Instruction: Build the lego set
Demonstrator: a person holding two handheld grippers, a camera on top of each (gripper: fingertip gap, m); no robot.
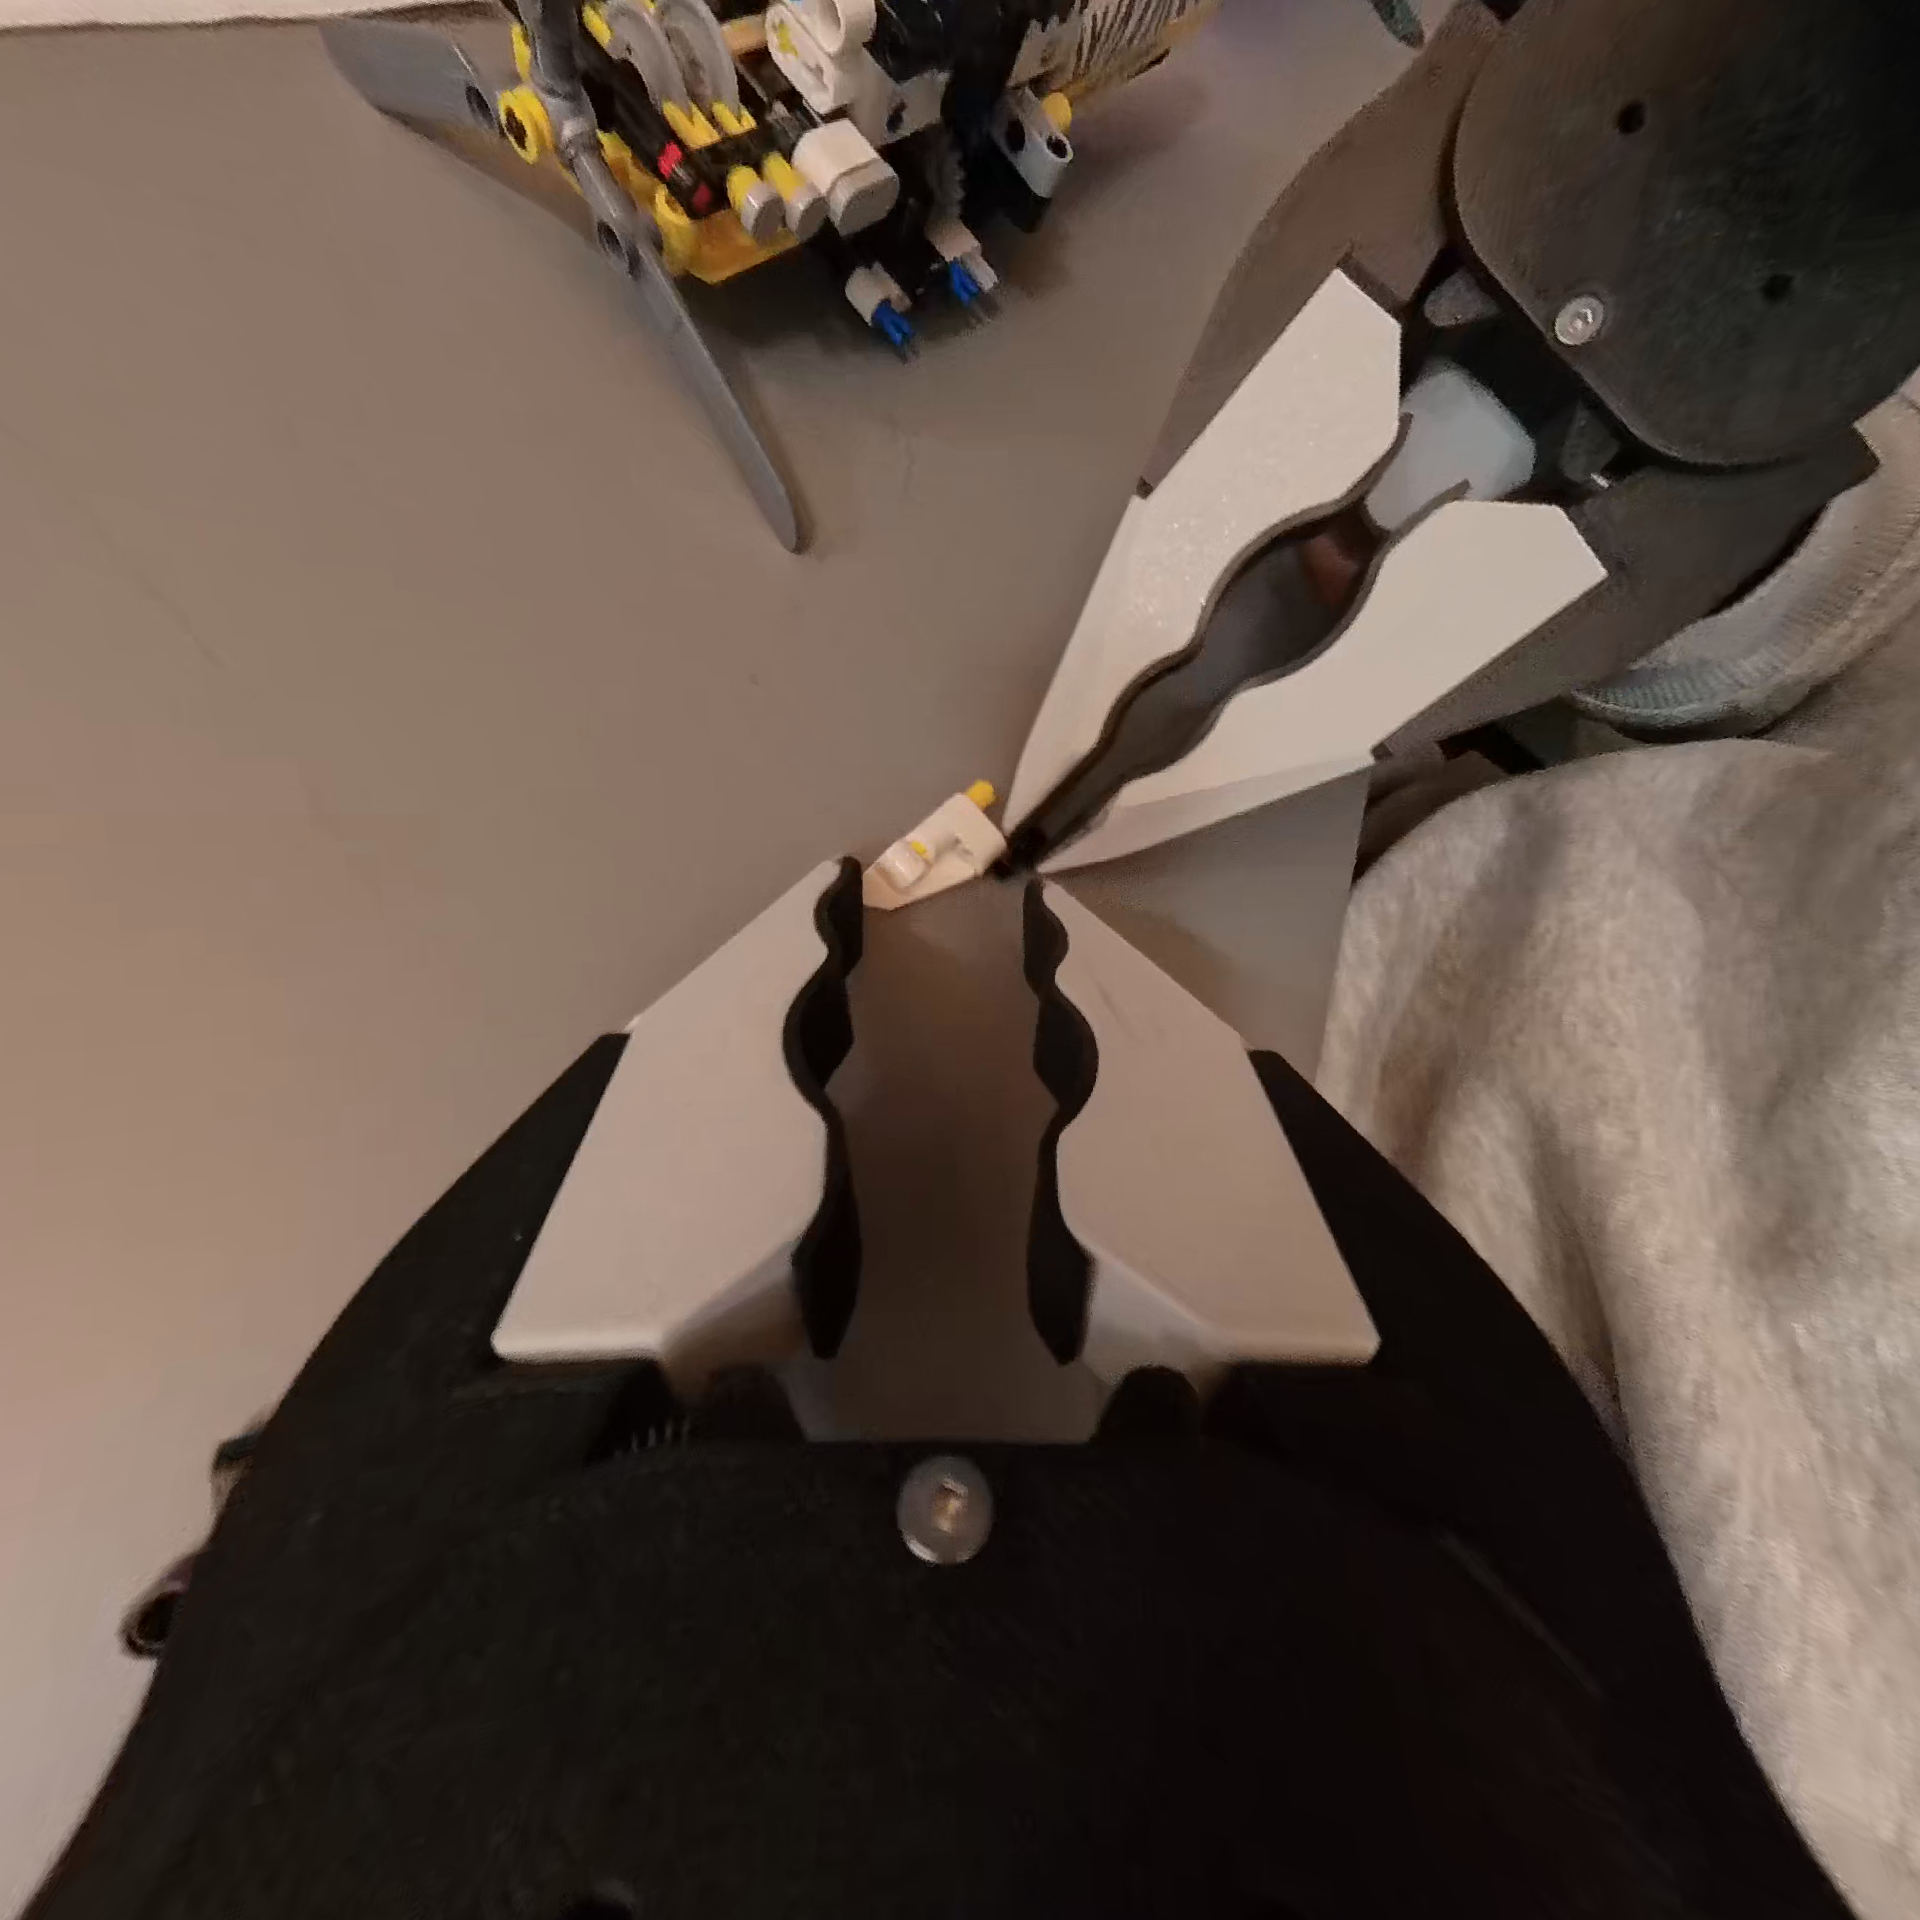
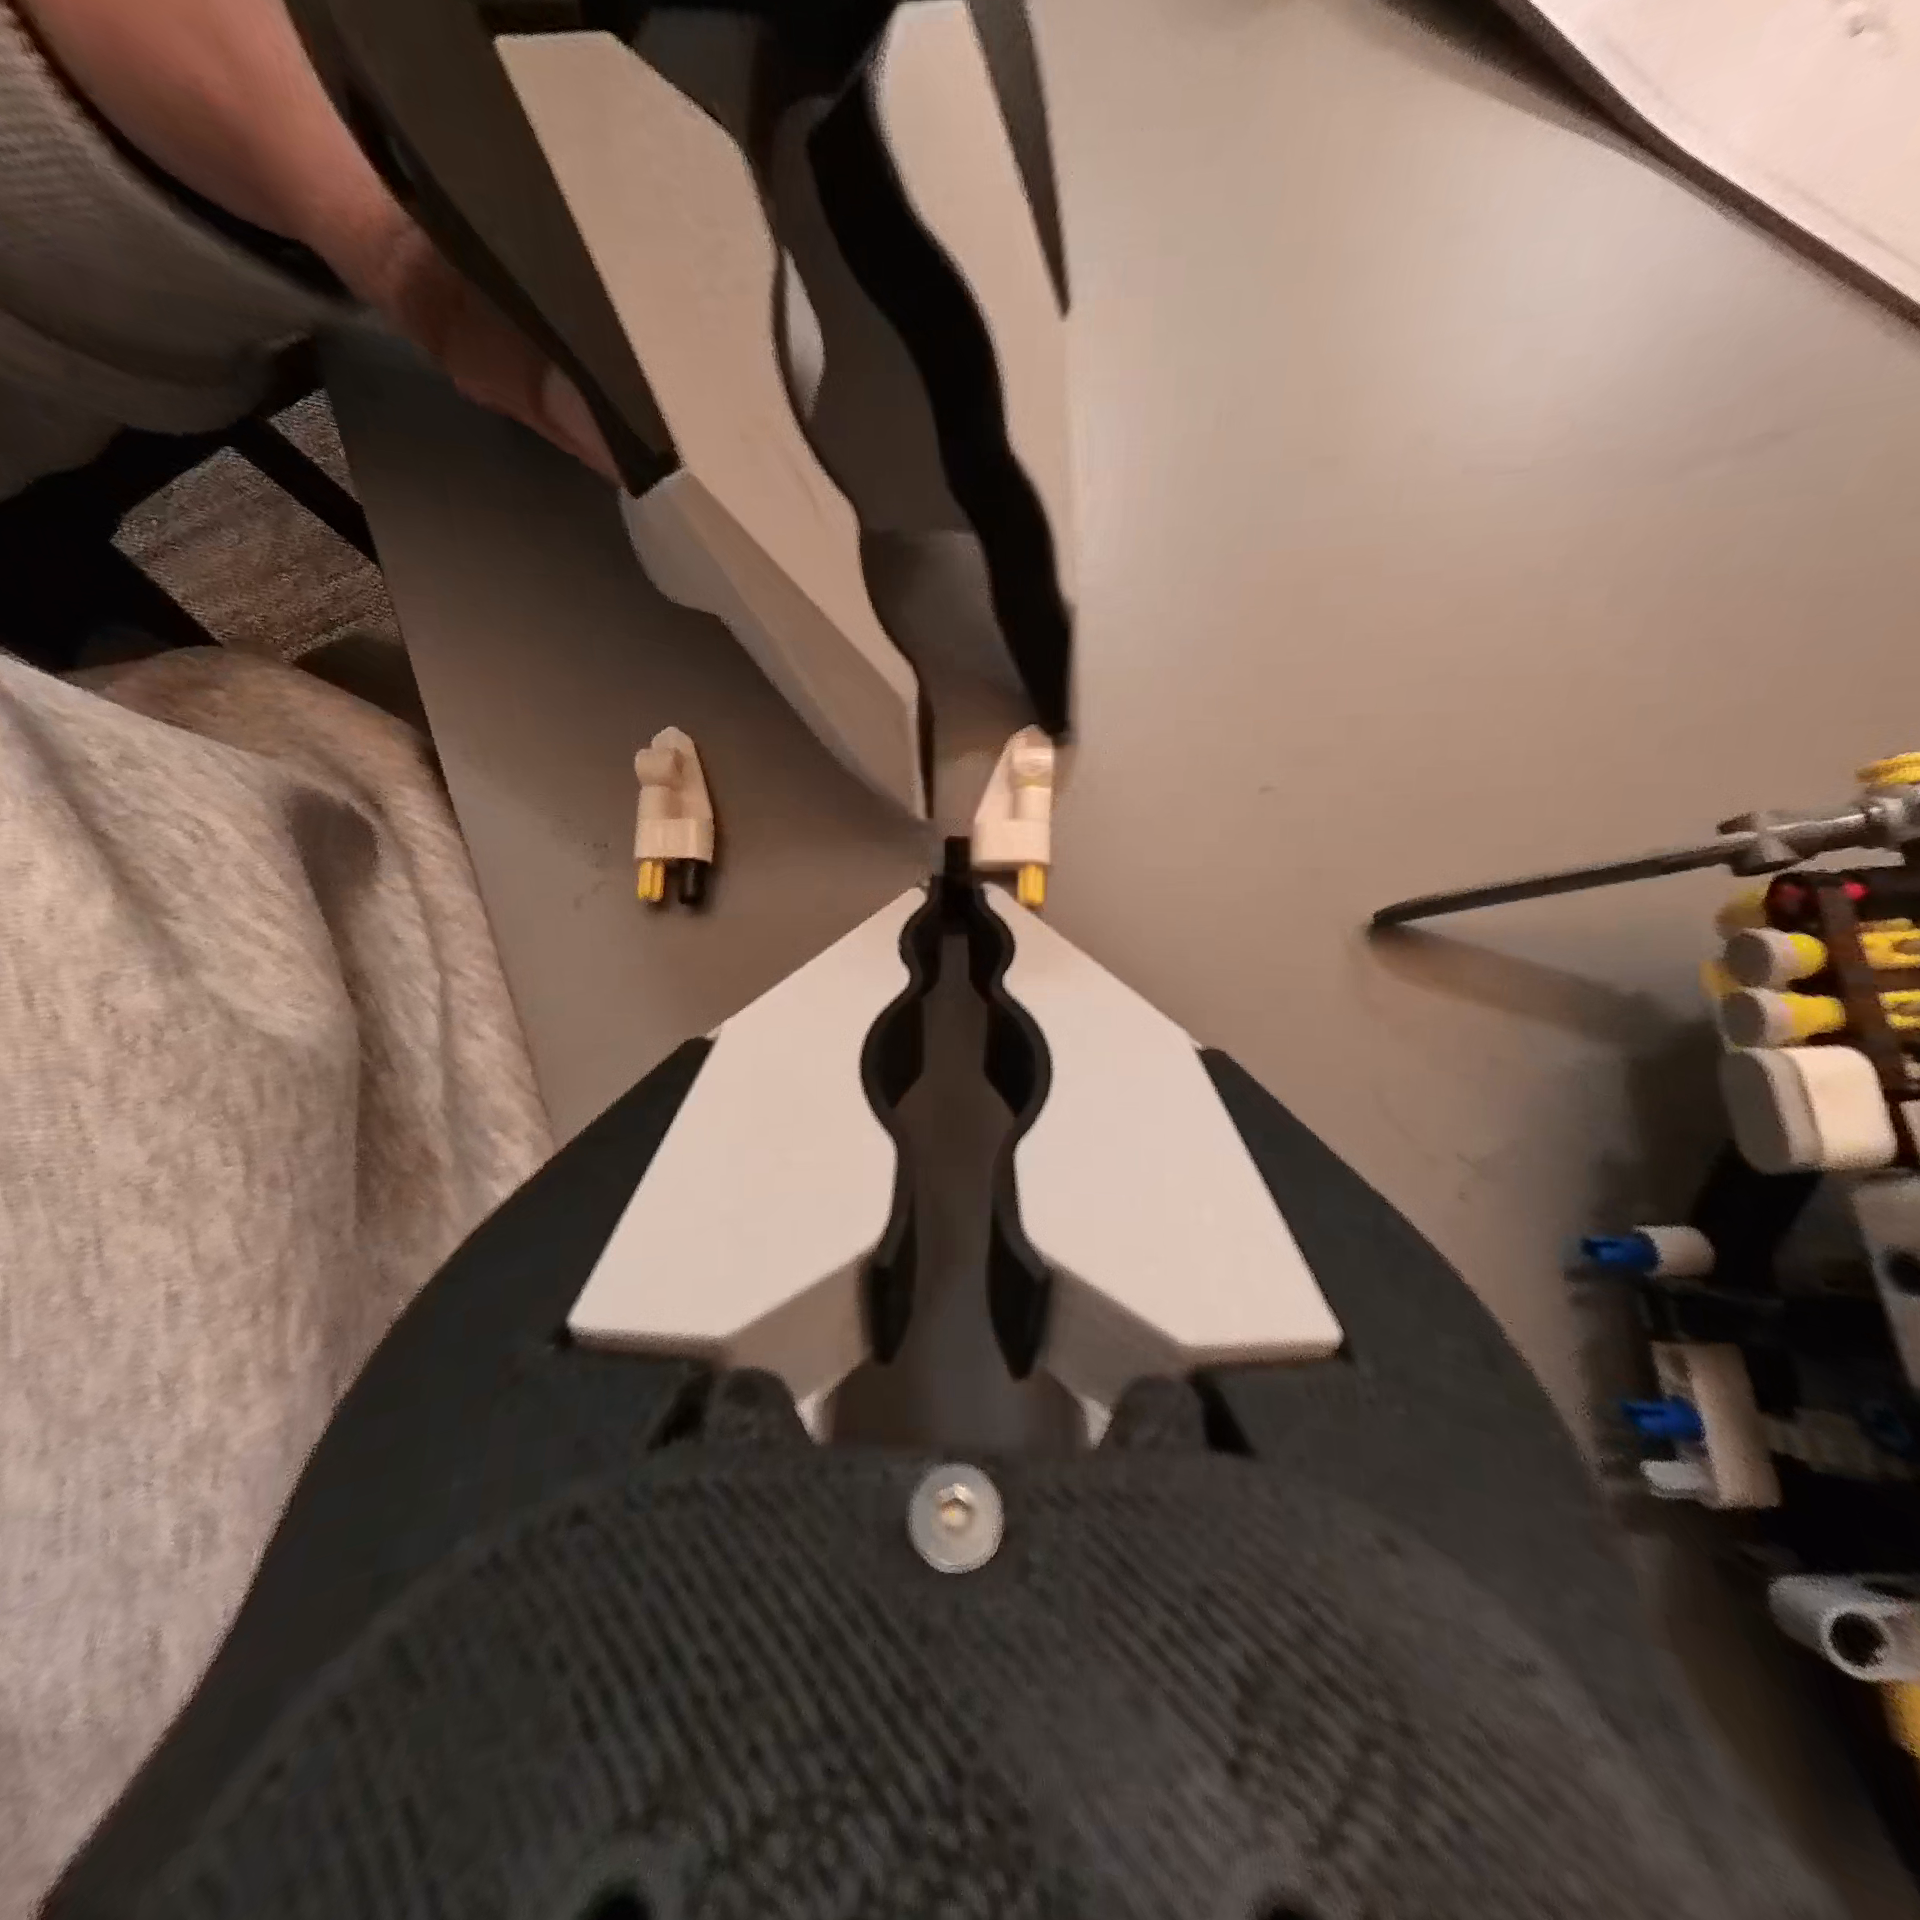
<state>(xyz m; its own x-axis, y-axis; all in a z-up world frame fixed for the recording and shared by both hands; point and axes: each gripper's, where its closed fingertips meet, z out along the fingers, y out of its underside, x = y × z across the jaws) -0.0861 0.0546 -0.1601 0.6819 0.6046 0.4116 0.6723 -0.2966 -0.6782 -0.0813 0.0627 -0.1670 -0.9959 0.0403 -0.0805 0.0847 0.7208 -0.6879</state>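
A small white lego piece (image 1: 935,847) with a yellow pin lies on the grey table (image 1: 364,623). It also shows in the right wrist view (image 2: 1016,816). My left gripper (image 1: 943,883) is open, its tips on either side of this piece. My right gripper (image 2: 956,883) comes in from the right (image 1: 1016,847). It is shut on a small black pin (image 2: 954,854) held right beside the white piece. A second white piece (image 2: 670,821), with a yellow and a black pin in it, lies apart on the table.
The partly built lego model (image 1: 790,135), yellow, black and white, stands at the far side with a long grey blade (image 1: 707,364) sticking out; it also shows in the right wrist view (image 2: 1818,1143). A person's grey sleeve (image 2: 208,1039) is close by. A white sheet (image 2: 1766,125) lies at the table's edge. Only a small space, under 4 cm, lies between the two pairs of fingers.
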